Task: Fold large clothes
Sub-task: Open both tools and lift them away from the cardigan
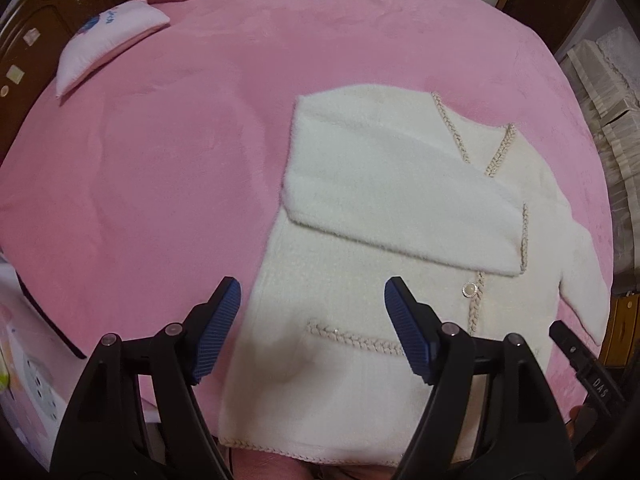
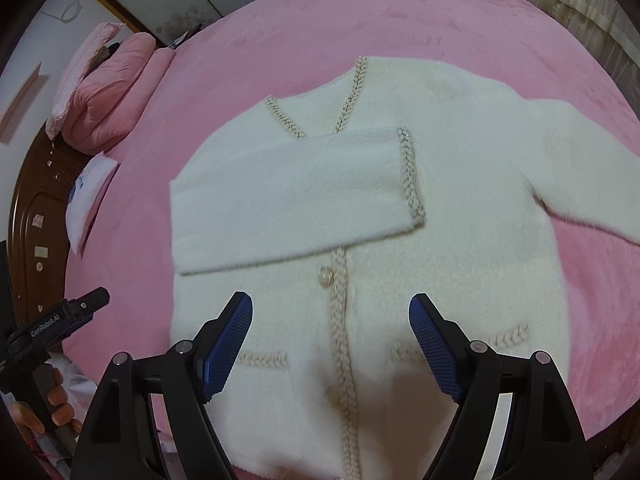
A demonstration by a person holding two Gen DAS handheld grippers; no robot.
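A cream fluffy cardigan (image 1: 360,380) (image 2: 460,260) with braided beige trim lies flat, front up, on a pink bed (image 1: 160,160) (image 2: 300,20). One sleeve (image 1: 392,208) (image 2: 288,200) is folded across the chest. The other sleeve (image 2: 592,168) lies spread out to the side. My left gripper (image 1: 312,328) is open and empty above the hem near a pocket trim. My right gripper (image 2: 331,344) is open and empty above the button placket. The left gripper also shows in the right wrist view (image 2: 86,302), and the right gripper's tip shows in the left wrist view (image 1: 560,330).
A white small pillow (image 1: 108,44) (image 2: 86,204) lies near the dark wooden headboard (image 1: 24,60) (image 2: 36,220). A folded pink quilt (image 2: 108,92) sits beside it. Curtains (image 1: 612,92) hang past the bed's far side.
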